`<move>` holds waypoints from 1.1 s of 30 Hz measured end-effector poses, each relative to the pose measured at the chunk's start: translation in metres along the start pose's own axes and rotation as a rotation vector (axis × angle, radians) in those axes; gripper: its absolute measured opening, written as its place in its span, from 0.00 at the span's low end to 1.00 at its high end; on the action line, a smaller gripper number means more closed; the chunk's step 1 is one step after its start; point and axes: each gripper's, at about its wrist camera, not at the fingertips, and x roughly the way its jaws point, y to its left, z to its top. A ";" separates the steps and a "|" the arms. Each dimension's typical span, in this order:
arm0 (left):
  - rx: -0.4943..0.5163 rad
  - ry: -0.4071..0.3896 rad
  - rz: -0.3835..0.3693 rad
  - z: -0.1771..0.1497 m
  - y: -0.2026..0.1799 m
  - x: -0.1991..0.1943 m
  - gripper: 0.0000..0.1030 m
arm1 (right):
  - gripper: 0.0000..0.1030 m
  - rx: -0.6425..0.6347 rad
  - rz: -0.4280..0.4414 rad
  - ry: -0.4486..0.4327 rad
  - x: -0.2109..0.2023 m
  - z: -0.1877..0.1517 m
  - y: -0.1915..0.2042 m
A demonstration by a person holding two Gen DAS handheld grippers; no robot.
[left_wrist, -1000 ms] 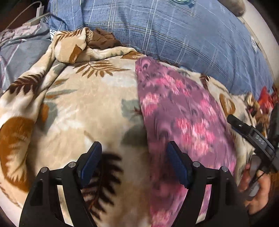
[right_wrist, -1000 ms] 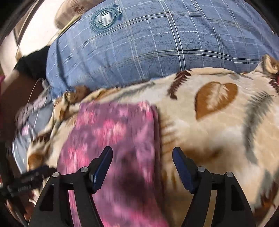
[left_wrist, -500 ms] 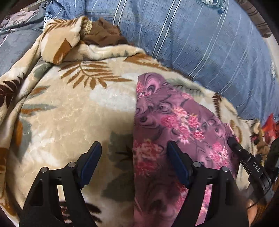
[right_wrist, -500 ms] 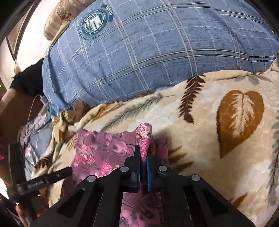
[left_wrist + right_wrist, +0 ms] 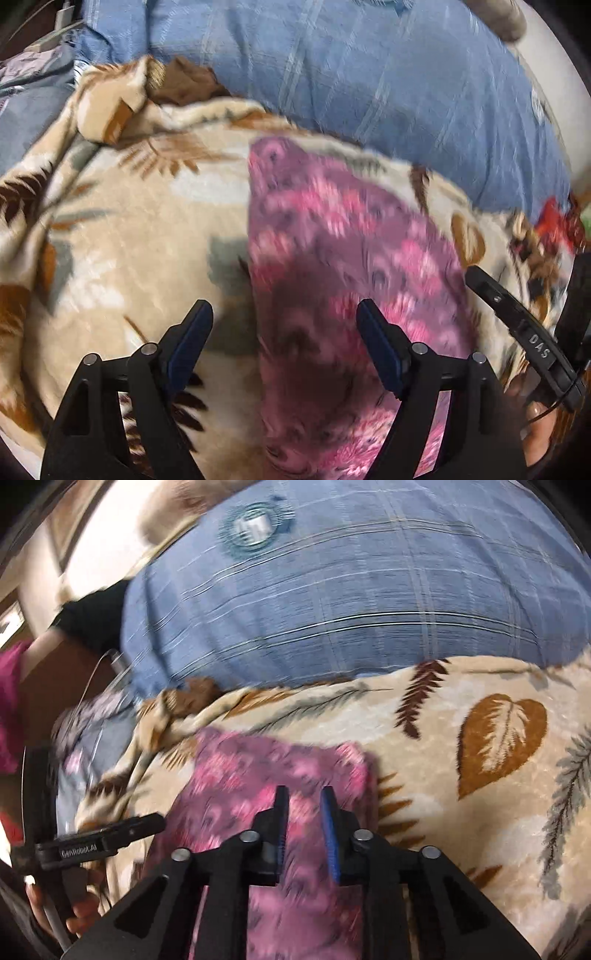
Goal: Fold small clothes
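Purple floral cloth (image 5: 343, 266) blurred; left tongs (image 5: 284, 347) wide, empty; right tongs (image 5: 303, 805) opening, empty.

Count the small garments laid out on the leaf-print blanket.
1: a pink floral garment lying flat on the leaf-print blanket, in front of the blue checked pillow. Others may be hidden outside both views.

"DAS" in white on right gripper (image 5: 532, 343) body. "GenRobot.AI" in white on left gripper (image 5: 107, 840) body. Round emblem on pillow (image 5: 255, 526): unreadable.
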 end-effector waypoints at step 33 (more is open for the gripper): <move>0.248 0.045 0.084 -0.096 -0.041 -0.009 0.84 | 0.45 -0.078 -0.173 0.090 -0.050 -0.115 -0.006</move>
